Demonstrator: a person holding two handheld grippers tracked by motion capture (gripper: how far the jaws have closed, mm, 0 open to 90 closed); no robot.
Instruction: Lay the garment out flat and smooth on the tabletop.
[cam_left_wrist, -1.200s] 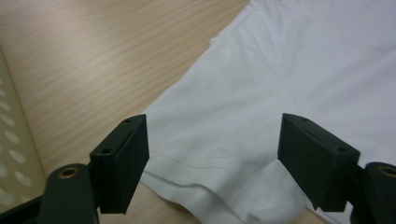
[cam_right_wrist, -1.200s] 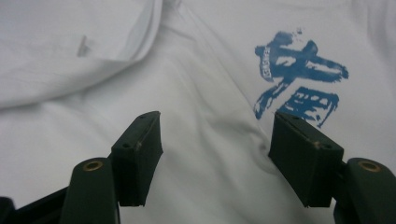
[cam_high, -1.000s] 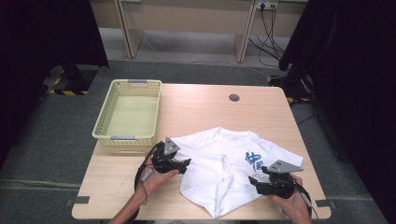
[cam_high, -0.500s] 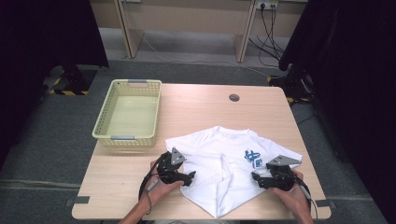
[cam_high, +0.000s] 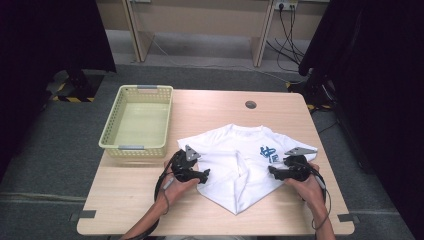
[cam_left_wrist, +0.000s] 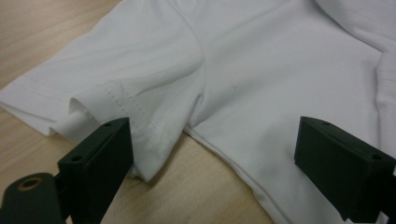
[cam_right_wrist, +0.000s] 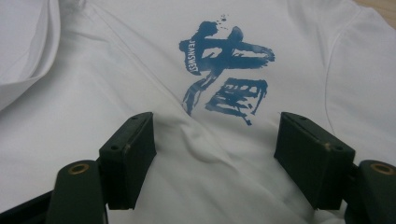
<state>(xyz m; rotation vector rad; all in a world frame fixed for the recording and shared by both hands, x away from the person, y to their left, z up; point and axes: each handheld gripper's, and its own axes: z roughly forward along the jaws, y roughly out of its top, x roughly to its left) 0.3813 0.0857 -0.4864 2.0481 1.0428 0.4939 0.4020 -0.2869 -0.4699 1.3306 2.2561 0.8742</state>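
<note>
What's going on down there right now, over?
Left gripper open at the sleeve hem. Right gripper open over the blue print. White T-shirt lies loose on the table. Nothing in the way.

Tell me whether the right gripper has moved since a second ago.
Yes. The right gripper has slid left over the white T-shirt, away from the table's right edge, jaws open.

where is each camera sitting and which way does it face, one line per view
High view: above the person's side of the table, looking forward and down at the white t-shirt and yellow basket; both forearms and tongs show.
Left gripper view: on the left tongs, looking along open jaws at a sleeve.
Right gripper view: on the right tongs, looking along open jaws at the blue print.
Shared: the same shirt; the print shows from above too.
</note>
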